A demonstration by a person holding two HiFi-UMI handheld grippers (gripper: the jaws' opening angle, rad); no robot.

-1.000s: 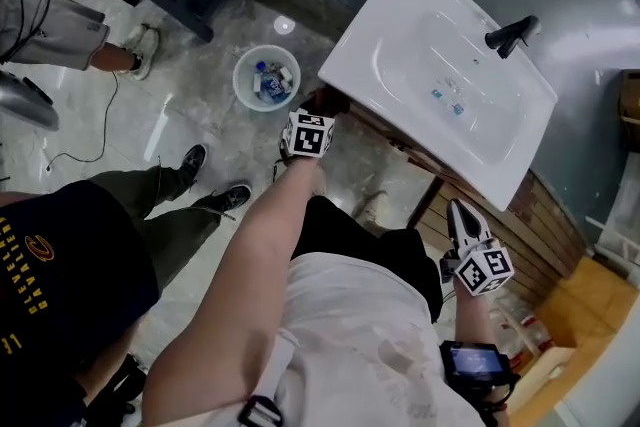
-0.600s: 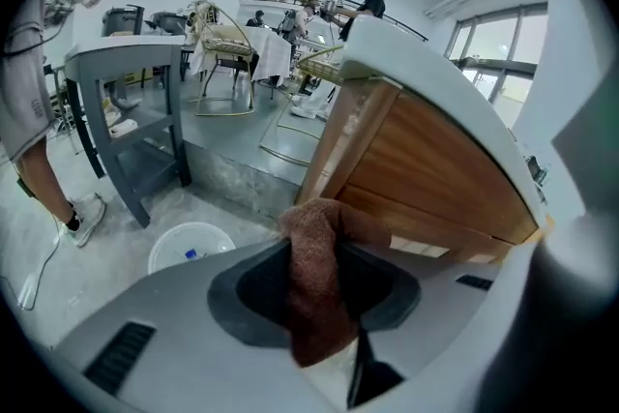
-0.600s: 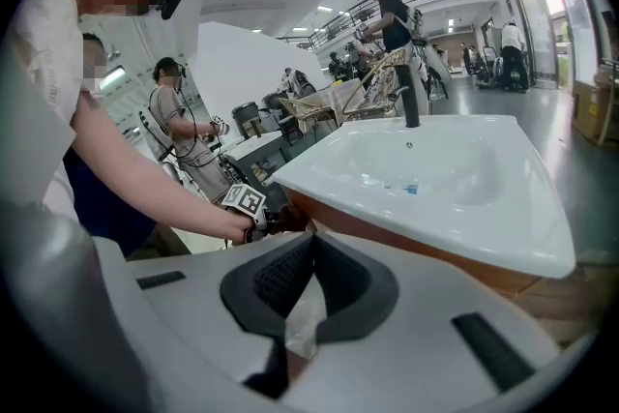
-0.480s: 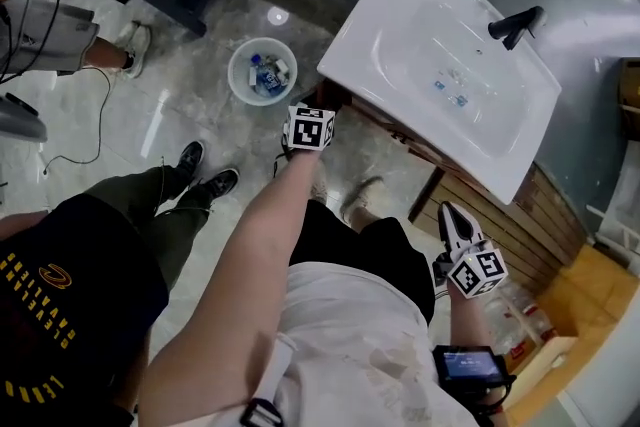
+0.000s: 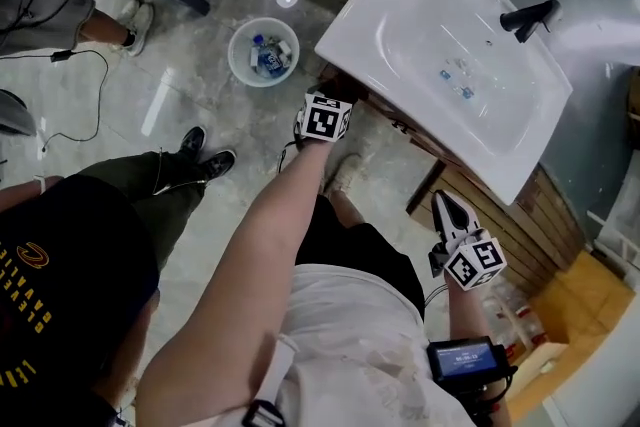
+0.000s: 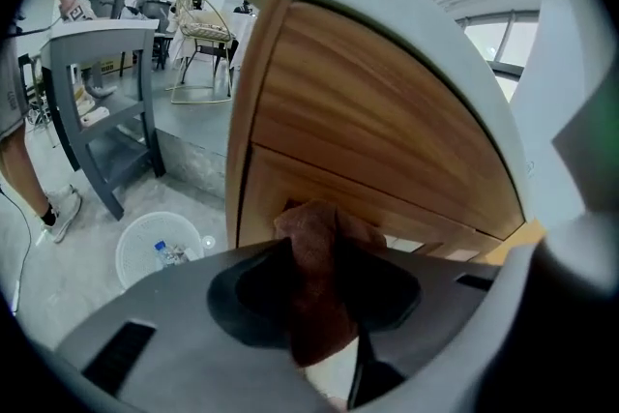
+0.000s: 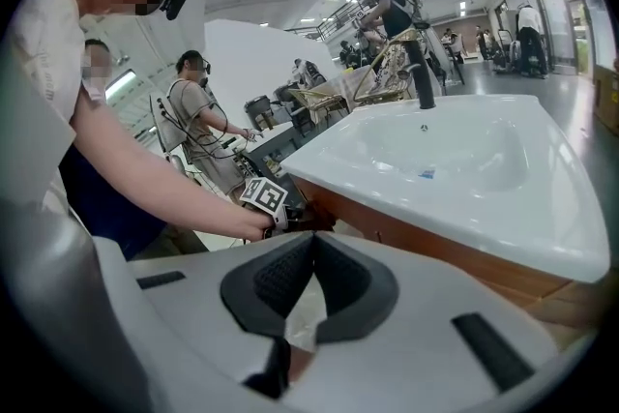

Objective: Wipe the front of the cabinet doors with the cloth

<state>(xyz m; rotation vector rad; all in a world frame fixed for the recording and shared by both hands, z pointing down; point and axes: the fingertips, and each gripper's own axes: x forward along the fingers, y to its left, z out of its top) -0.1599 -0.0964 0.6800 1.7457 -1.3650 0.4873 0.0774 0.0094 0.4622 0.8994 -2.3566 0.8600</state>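
Wiping looks barely begun: the left gripper (image 6: 311, 251), clamped on a brown cloth (image 6: 314, 305), holds it at the wooden cabinet door (image 6: 368, 121) near its left edge, while the right gripper (image 7: 311, 251) hangs closed, empty.

**Three cameras round one basin**

My head camera looks steeply down from well above, taking in the white basin (image 5: 450, 65), the floor (image 5: 200, 115) and both my tools. The camera on my left tongs (image 6: 314, 242) sits low and very near the wooden cabinet door (image 6: 387, 140). It faces up along the door under the basin rim, and the cloth (image 6: 314, 295) fills the middle of its view. At its left edge it shares the waste bin (image 6: 160, 251) with the head view. The camera on my right tongs (image 7: 312, 242) looks from off to the side, about level with the rim, across the basin to the faucet (image 7: 418, 73). Like the head view, it catches my left tongs.
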